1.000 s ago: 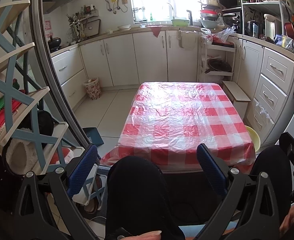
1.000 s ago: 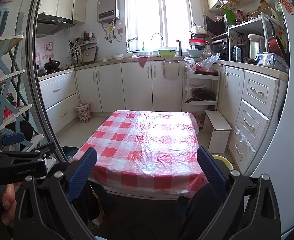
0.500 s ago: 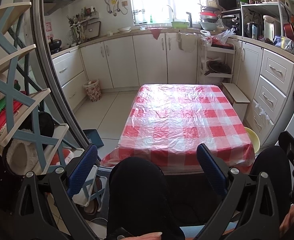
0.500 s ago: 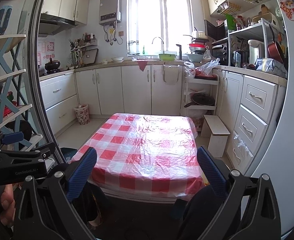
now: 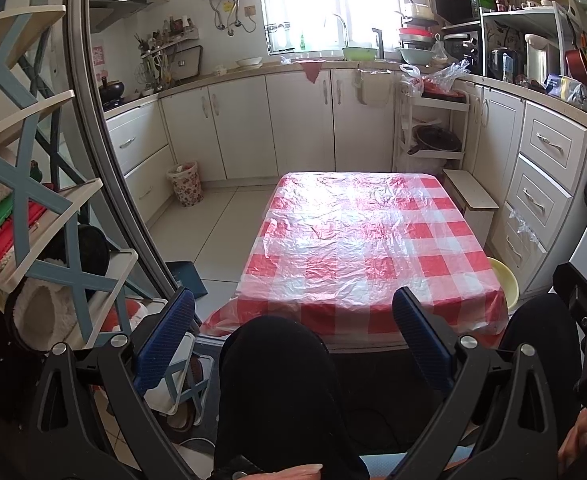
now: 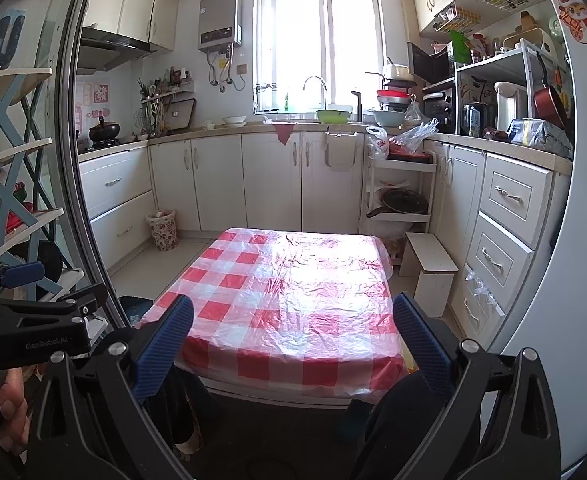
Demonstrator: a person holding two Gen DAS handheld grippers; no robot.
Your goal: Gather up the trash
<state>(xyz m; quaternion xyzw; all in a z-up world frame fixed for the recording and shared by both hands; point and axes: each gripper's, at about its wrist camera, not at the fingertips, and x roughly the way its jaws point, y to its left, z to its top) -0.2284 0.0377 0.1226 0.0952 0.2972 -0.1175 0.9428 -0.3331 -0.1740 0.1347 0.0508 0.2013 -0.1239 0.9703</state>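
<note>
While left wrist view looks down, we see left gripper (image 5: 293, 332) jaws wide apart, empty, above person's dark-clad knee (image 5: 273, 380); checkered table (image 5: 369, 240) ahead, floral trash bin (image 5: 186, 182) by left cabinets, yellow basin (image 5: 503, 280) at table's right, seen only here. Right wrist view: right gripper (image 6: 293, 334) jaws also apart, empty; bin (image 6: 162, 229) far left; we note window (image 6: 317, 44) and left gripper's body (image 6: 33, 328), unique here. No loose trash we can make out.

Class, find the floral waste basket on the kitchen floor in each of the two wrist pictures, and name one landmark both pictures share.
Left wrist view: floral waste basket stands left of centre, against the white cabinets.
Right wrist view: the basket is at lower left of the cabinets, beyond the table's far left corner.
Shared landmark: the red-checked tablecloth.
</note>
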